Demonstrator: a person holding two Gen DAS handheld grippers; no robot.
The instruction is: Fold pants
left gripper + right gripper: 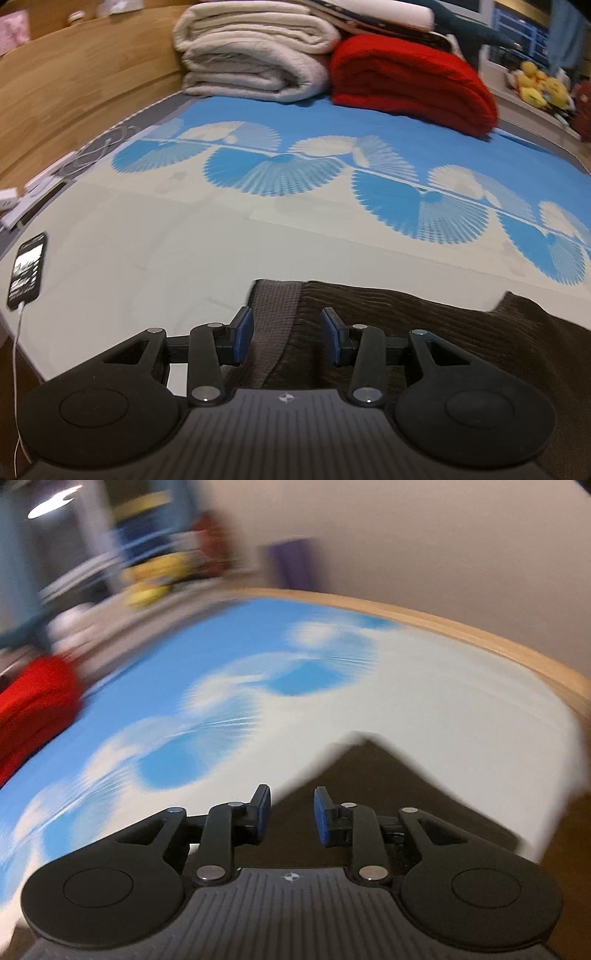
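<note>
Dark brown ribbed pants (406,325) lie on the near part of the bed, with a lighter grey-brown waistband (271,325) at their left end. My left gripper (286,332) is open, its blue pads on either side of the waistband, just above the cloth. In the blurred right wrist view a pointed corner of the pants (369,786) lies on the white sheet. My right gripper (290,812) is open over that corner, with nothing between its pads.
The bed sheet (184,236) is white with blue fan patterns. Folded cream blankets (251,55) and a red blanket (413,81) are stacked at the far end. A phone on a cable (27,269) lies at the left edge. A wooden bed frame (480,635) borders the bed.
</note>
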